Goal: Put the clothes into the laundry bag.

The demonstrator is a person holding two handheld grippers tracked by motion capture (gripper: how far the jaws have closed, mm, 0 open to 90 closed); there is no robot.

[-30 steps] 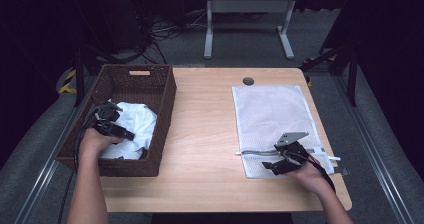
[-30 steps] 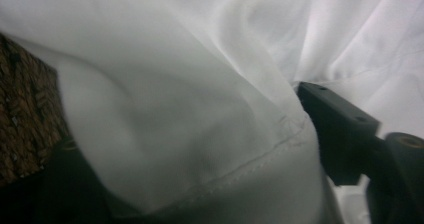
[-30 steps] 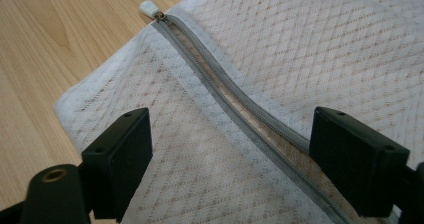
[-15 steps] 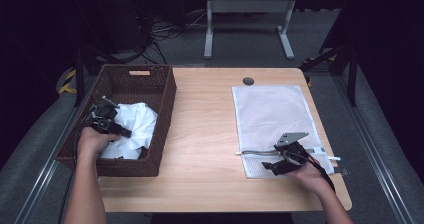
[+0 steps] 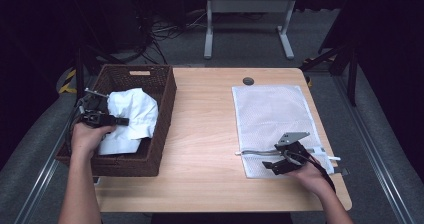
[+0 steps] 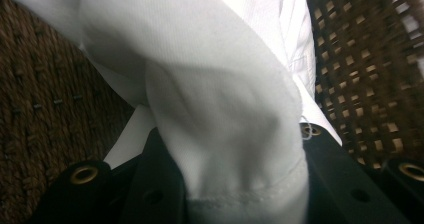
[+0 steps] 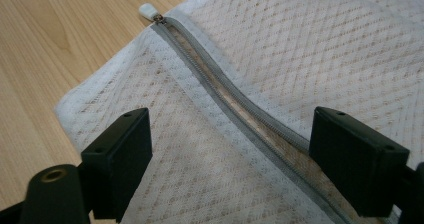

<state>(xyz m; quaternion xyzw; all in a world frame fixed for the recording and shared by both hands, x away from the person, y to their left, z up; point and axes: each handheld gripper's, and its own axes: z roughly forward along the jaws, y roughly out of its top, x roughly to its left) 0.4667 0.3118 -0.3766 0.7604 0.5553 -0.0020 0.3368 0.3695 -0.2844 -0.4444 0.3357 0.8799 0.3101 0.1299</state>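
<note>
In the basket (image 5: pixel 162 109) at left, my left gripper (image 5: pixel 116 120) has just closed on the shirt (image 6: pixel 220 99); my right gripper (image 7: pixel 230 154) gapes over the bag's (image 5: pixel 270 114) zipper (image 7: pixel 225 96); next, carry it right.

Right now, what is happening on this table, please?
A person works with two hand-held grippers. The left gripper has just closed on a crumpled white cloth garment in the dark woven wicker basket. The right gripper rests open over the grey zipper of a white mesh laundry bag lying flat on the wooden table.
</note>
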